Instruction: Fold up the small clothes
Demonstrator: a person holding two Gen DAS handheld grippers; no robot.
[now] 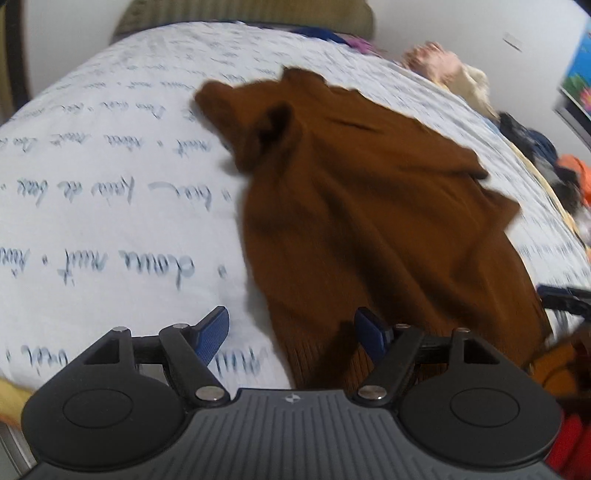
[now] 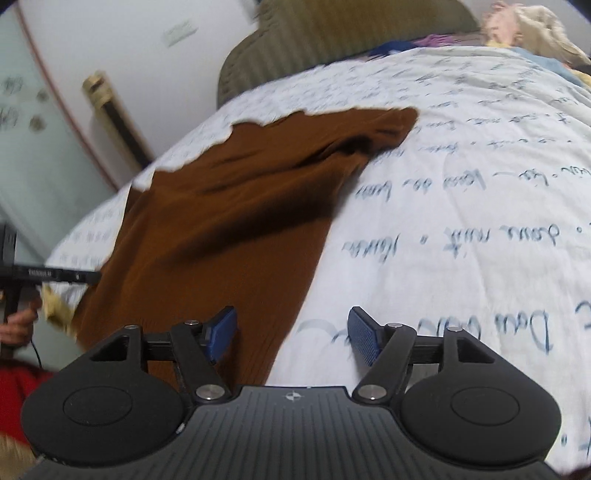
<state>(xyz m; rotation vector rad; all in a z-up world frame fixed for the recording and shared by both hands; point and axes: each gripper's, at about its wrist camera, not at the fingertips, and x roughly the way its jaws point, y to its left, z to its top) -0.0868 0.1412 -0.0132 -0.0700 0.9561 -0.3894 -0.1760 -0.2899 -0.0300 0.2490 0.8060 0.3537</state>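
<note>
While both claws hover low over bed: left gripper (image 1: 291,330) released, jaws spread, nothing between; blue pads (image 1: 212,334) straddle ribbed hem of brown sweater (image 1: 373,206). Right gripper (image 2: 291,332) also released, jaws apart, empty; left pad over hem, right pad over bare white sheet with blue script (image 2: 461,192). Sweater lies rumpled on sheet, stretching away from hem toward far end. Beyond: olive headboard (image 2: 332,33), mixed clothes pile (image 1: 546,155) at bed edge, white wall (image 2: 129,37).
</note>
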